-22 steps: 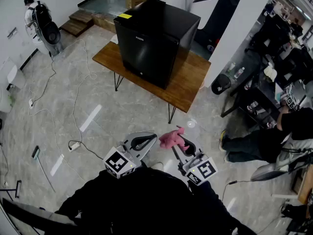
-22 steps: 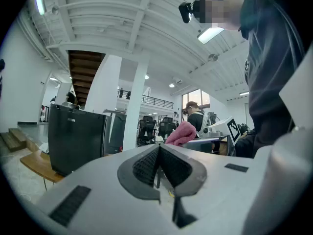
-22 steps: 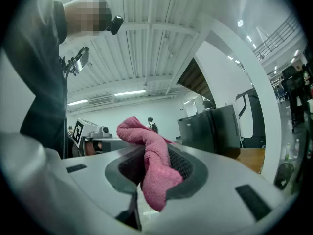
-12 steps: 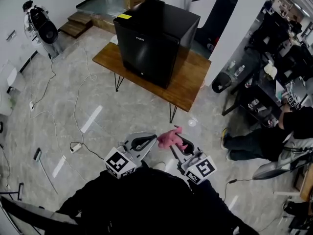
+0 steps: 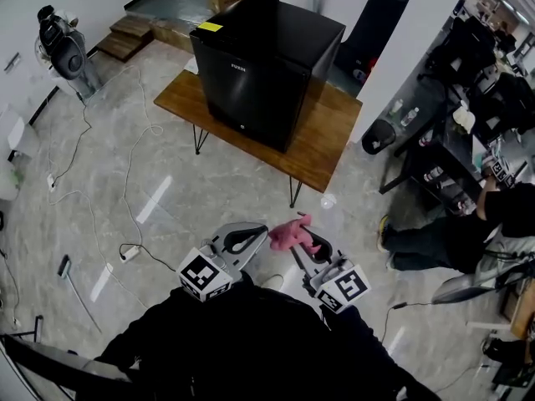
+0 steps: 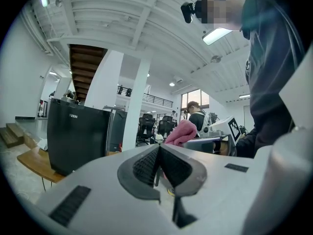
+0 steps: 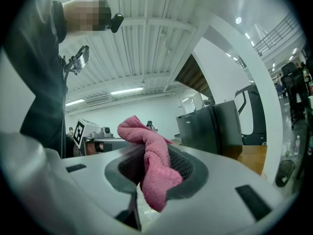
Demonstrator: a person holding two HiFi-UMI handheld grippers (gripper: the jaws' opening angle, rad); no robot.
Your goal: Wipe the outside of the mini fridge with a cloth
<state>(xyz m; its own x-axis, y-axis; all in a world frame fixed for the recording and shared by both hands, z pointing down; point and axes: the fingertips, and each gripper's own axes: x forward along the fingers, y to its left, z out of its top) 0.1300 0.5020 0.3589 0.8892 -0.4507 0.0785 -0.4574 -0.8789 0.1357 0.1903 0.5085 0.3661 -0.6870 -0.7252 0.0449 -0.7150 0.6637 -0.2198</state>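
A black mini fridge [image 5: 266,61] stands on a low wooden table [image 5: 322,149], well ahead of me across the floor; it also shows as the black mini fridge [image 6: 78,141] and the mini fridge [image 7: 210,129]. My right gripper [image 5: 303,242] is shut on a pink cloth [image 5: 288,234], which bunches out between the jaws as the pink cloth [image 7: 152,165]. My left gripper [image 5: 244,239] sits beside it, jaws shut and empty; the left gripper [image 6: 159,163] view shows the pink cloth [image 6: 182,132] off to its right.
Cables [image 5: 125,182] and a power strip [image 5: 127,251] trail over the tiled floor at left. A white pillar [image 5: 401,57] rises right of the table. Desks, chairs and a seated person [image 5: 451,232] fill the right side. Wooden steps [image 5: 134,36] lie at back left.
The head view has shifted slightly, so the fridge and table sit a little higher and left. Both grippers and the cloth hold about the same place.
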